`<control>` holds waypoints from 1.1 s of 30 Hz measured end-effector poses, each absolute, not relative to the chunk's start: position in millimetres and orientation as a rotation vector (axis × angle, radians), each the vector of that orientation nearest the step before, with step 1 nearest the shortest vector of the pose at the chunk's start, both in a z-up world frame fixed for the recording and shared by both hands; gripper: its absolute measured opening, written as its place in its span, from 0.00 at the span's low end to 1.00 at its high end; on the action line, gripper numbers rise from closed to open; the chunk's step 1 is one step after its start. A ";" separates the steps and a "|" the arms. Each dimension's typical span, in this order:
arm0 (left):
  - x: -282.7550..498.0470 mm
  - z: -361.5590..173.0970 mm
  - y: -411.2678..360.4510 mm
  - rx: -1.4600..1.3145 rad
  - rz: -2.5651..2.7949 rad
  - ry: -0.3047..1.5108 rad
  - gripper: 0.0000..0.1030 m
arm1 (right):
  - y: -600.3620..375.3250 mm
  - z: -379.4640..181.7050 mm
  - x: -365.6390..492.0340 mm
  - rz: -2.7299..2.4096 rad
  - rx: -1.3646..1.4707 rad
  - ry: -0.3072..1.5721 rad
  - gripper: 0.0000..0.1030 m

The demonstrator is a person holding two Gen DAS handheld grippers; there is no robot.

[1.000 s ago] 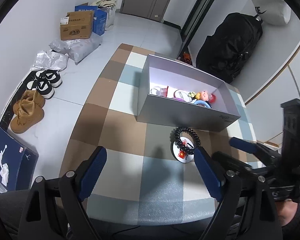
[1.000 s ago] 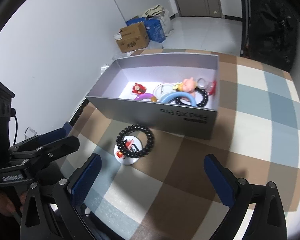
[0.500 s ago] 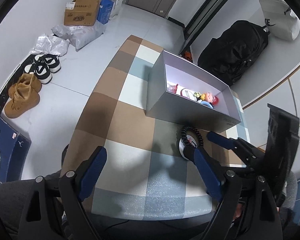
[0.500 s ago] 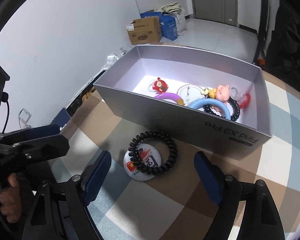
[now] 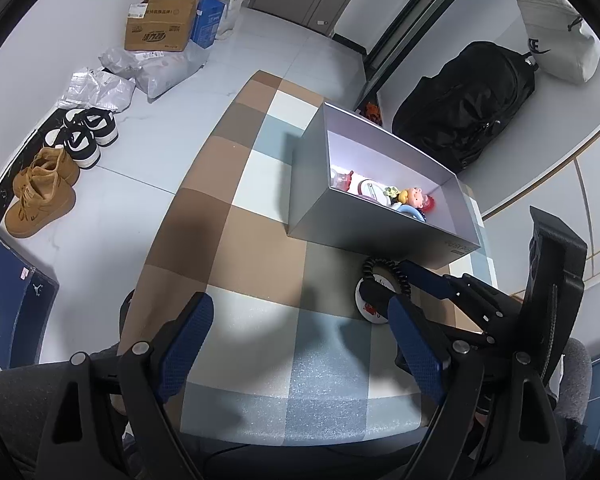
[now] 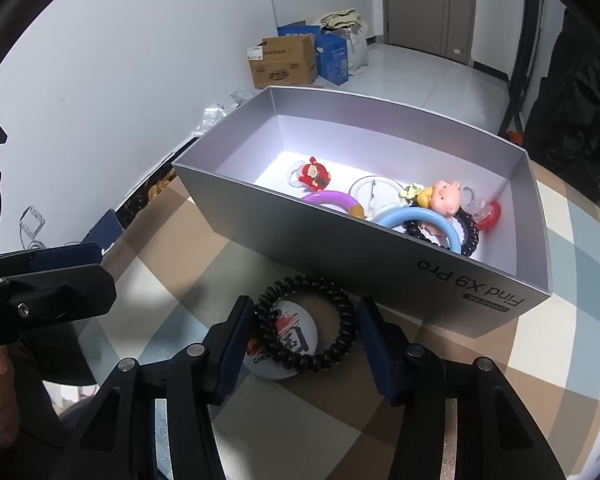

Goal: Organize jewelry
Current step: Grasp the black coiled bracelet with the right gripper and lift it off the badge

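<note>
A black spiral hair tie [image 6: 332, 316] lies on a round white badge [image 6: 296, 340] on the checked tabletop, just in front of the grey box [image 6: 380, 248]. My right gripper [image 6: 306, 314] is low over them, open, its blue pads on either side of the hair tie and badge, close to touching. The box holds several trinkets: a purple ring [image 6: 332, 200], a blue ring [image 6: 420, 220], a pink pig charm [image 6: 444, 196]. My left gripper [image 5: 300, 332] is open and empty over the table's near part. In the left wrist view the hair tie [image 5: 380, 268] is partly hidden by the right gripper.
The checked table [image 5: 236, 216] ends close to the left gripper. On the floor stand cardboard boxes [image 5: 160, 28], plastic bags and shoes [image 5: 40, 192]. A black backpack [image 5: 468, 108] leans on the wall behind the grey box [image 5: 364, 232].
My right gripper has moved forward and down and narrowed, so its pads now flank the hair tie and badge. My left gripper has drawn back and risen a little.
</note>
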State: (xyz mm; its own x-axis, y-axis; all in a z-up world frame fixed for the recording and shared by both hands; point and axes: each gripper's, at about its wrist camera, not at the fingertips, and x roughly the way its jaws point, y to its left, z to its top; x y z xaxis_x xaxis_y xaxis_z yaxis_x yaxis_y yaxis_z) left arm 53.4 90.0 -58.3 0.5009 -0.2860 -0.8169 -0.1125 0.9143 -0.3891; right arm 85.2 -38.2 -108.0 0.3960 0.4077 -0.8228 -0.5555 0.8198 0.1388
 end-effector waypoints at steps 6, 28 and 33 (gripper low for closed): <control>53.6 -57.8 87.4 -0.406 -0.109 1.046 0.83 | -40.7 -106.5 86.8 0.615 -0.166 0.985 0.47; 64.5 -56.6 55.6 -0.250 -0.094 1.033 0.83 | -84.0 -81.2 88.7 0.595 -0.027 0.976 0.46; 64.4 -63.6 39.7 -0.199 -0.112 1.055 0.83 | -103.1 -75.9 86.7 0.568 0.009 0.977 0.46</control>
